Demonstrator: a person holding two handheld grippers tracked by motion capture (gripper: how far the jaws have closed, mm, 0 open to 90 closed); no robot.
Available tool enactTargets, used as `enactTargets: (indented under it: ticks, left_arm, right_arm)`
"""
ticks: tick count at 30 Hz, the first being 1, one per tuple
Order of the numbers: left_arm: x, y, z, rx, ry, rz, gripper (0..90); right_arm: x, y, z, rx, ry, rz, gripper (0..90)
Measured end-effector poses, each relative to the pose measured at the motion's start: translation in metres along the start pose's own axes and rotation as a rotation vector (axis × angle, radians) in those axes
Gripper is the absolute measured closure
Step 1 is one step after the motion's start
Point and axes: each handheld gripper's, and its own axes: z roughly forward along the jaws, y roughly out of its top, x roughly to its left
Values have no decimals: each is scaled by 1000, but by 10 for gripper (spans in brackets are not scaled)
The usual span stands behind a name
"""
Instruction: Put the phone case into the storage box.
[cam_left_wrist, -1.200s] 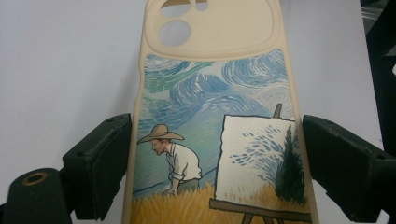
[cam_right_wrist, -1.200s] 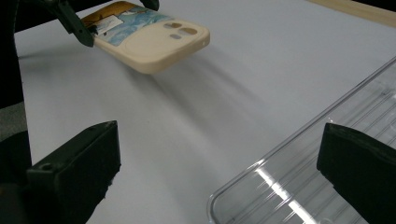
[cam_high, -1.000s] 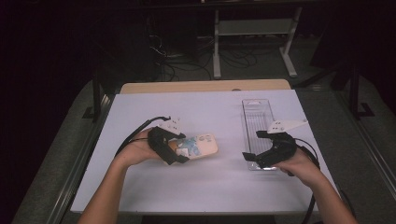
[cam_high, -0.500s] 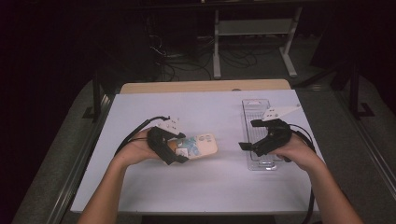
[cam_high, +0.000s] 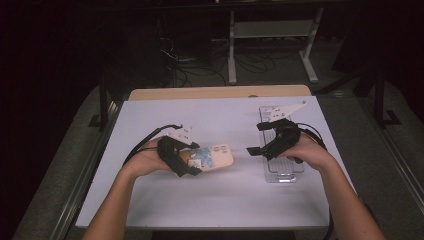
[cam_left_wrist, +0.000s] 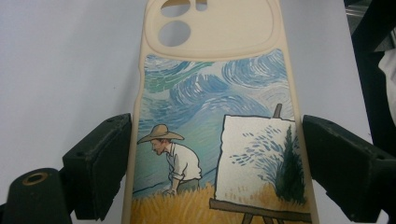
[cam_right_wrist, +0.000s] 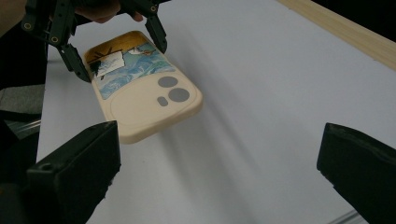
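Dark room, white tabletop (cam_high: 220, 200): my left tongs (cam_high: 192, 162) clamp the phone case (cam_high: 212, 157) by its edges; right tongs (cam_high: 262, 145), jaws apart, could knock it loose

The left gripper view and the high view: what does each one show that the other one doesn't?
The left gripper view gives the painted picture on the phone case: a man in a straw hat, an easel, swirling blue sky. The high view gives the clear tray, the right gripper with jaws open, and both forearms. Both show the case held between the left gripper jaws over the white table.
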Motion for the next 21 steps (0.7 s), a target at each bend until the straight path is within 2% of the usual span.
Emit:
enactTargets:
  ticks: [4, 9, 13, 18, 21]
  left_arm:
    - [-1, 1, 0, 0, -3, -1, 113]
    - [-1, 2, -1, -1, -2, 5, 113]
    - [-1, 3, -2, -1, -4, 15, 113]
    - [-1, 3, -4, -2, -1, 28, 113]
    - [-3, 4, -4, 1, -7, 30, 113]
  right_arm:
    - [-2, 7, 4, -10, 34, -11, 0]
    - [-3, 15, 8, -19, 55, -29, 0]
    - [-2, 22, 13, -21, 94, -49, 0]
    - [-2, 29, 19, -42, 119, -59, 0]
    - [1, 29, 23, -27, 135, -66, 0]
